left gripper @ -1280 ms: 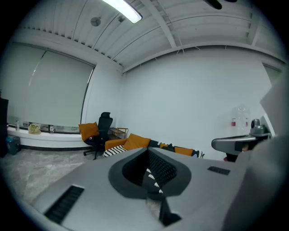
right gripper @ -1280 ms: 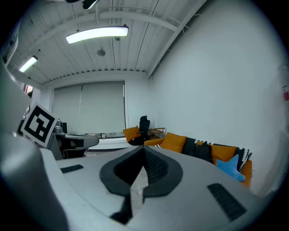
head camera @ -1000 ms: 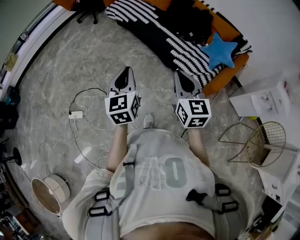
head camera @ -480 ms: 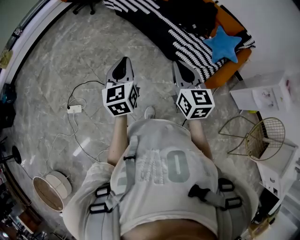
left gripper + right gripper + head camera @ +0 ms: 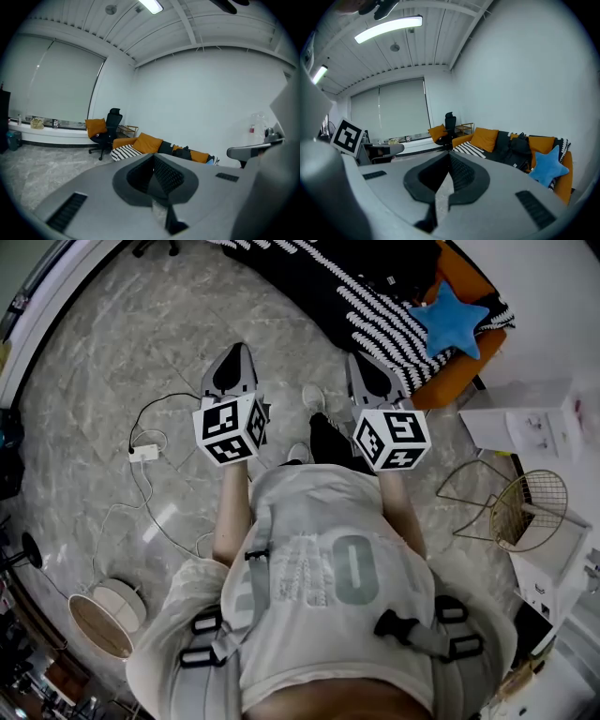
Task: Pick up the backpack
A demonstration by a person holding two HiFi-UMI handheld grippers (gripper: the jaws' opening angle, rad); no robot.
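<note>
Left gripper [image 5: 233,360]: jaws pressed together, nothing between them. Right gripper [image 5: 364,371]: likewise closed and empty. Both are over the marble floor [image 5: 103,362]. Black backpack [image 5: 405,270] is on the orange sofa [image 5: 455,381], well apart from both grippers, near the blue star cushion [image 5: 453,317].

The person holds the left arm [image 5: 230,514] and the right arm [image 5: 401,514] out in front, side by side. The left gripper [image 5: 234,352] has its jaws shut tight, with nothing between them. The right gripper [image 5: 362,362] is shut tight too and holds nothing. Both point forward and a little down.
</note>
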